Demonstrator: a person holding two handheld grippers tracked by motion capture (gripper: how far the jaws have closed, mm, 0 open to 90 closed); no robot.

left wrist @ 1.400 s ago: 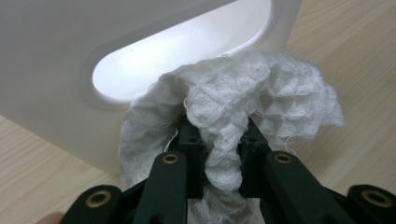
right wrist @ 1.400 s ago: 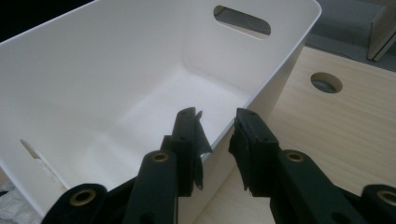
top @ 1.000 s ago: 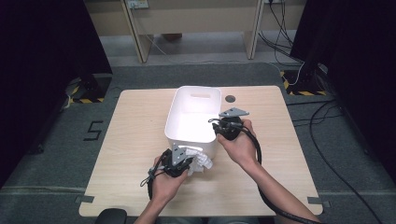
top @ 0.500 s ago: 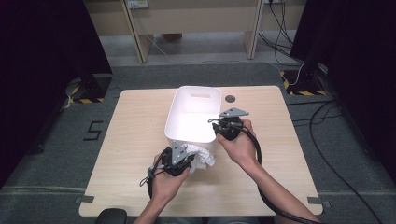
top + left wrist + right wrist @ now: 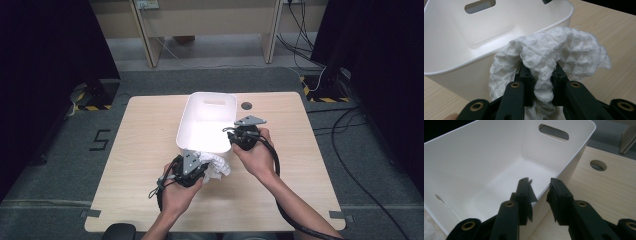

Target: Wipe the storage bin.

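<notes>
**White waffle cloth clamped at the near end of the bin**

The white waffle-weave cloth (image 5: 554, 52) is hanging bunched between the jaws of the left gripper (image 5: 541, 75), which are clenching a fold of it; the rest is spilling over and past the jaw tips, forward and to both sides. It is crumpled, so no clear long axis or pointing direction can be read from it. In the high view the cloth (image 5: 216, 165) is sitting just ahead and to the right of the left gripper (image 5: 196, 165), against the near end wall of the white plastic bin (image 5: 186, 131).

The bin is lying directly ahead of the left gripper's jaws, its long axis running away from the person, with an oval handle slot (image 5: 480, 6) cut in the far wall. No brand or label is showing on the bin or the cloth.

The right gripper (image 5: 539, 195) is standing released, its jaws parted and straddling the bin's near right rim (image 5: 544, 188) without clasping it: one jaw is inside the wall, the other outside. Ahead of it and to the right, a round cable hole (image 5: 598, 165) is sitting in the wooden table (image 5: 609, 192).

On the grey floor to the left of the table, a marking reading "5" (image 5: 98, 140) is showing.
</notes>
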